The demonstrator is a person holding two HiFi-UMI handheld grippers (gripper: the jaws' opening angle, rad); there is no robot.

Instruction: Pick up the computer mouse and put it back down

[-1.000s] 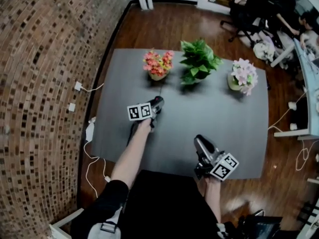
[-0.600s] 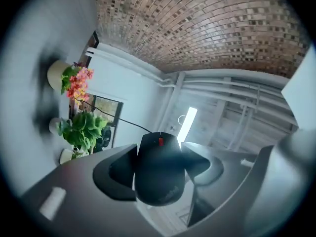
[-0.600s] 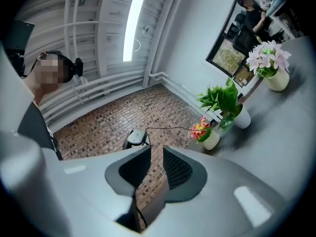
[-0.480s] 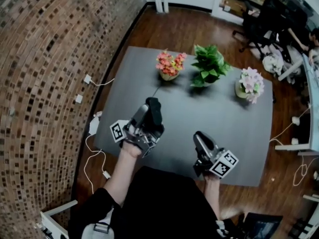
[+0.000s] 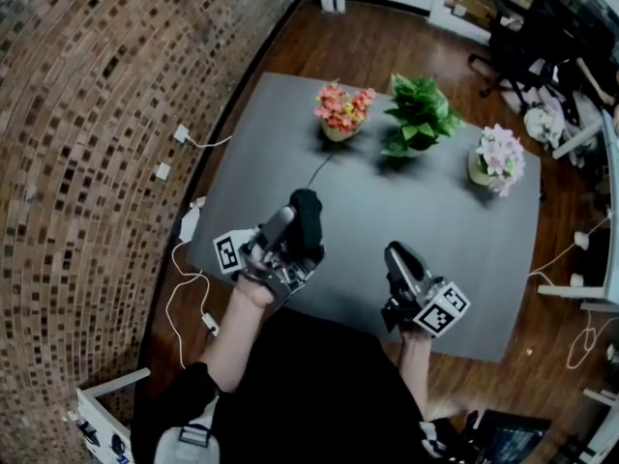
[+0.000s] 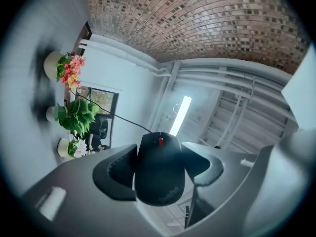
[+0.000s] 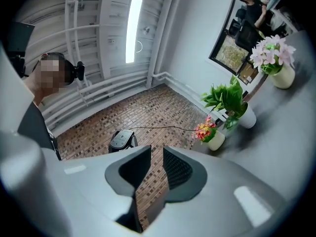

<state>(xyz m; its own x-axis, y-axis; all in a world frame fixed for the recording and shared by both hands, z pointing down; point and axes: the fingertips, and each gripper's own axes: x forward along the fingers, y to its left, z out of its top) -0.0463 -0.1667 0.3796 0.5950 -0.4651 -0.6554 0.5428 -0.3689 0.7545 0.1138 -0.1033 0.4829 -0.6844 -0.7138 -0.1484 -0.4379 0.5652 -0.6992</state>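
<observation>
L tongs (image 5: 300, 228) centre-left: clamped on black wired plastic computer mouse (image 5: 308, 209), over grey table (image 5: 435, 211) | R tongs (image 5: 398, 259) lower right: slightly apart, empty

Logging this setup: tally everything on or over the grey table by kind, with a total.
Potted plants: 3
Computer mouse: 1
Tongs (left tongs, right tongs): 2
Total: 6

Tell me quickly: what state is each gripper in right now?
Left gripper: closed on the black plastic corded computer mouse.
Right gripper: jaws slightly apart, holding nothing.
</observation>
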